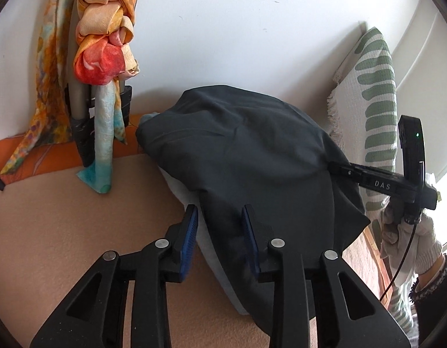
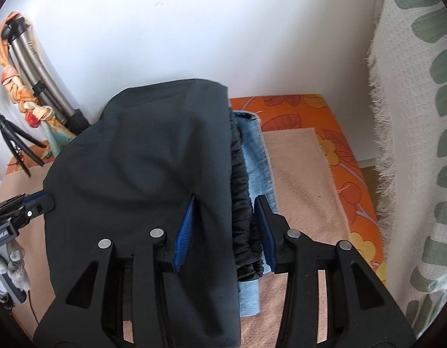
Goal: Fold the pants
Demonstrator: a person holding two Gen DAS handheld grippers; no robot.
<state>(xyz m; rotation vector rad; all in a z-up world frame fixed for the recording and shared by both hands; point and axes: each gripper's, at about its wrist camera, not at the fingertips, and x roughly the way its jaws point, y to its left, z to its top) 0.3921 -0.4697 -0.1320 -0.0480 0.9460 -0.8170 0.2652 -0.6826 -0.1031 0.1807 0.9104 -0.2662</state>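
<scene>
My left gripper (image 1: 220, 226): black plastic linkage arms w/ triangular cut-outs, four silver round rivets at pivots, blue ribbed pads on inner finger faces. My right gripper (image 2: 224, 223): same build, same blue pads, same rivets. Seen from left cam, right unit's black bar carries white "DAS" lettering, small green LED on upright module, thin black cable trailing down. My right hand (image 1: 408, 240): light grey knit glove, dark sleeve w/ speckled cuff.

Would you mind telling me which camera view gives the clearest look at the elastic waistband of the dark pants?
The right wrist view: the gathered waistband runs along the edge of the dark pants, in plain sight between the open jaws. The left wrist view shows only smooth dark cloth; no waistband is visible.
</scene>
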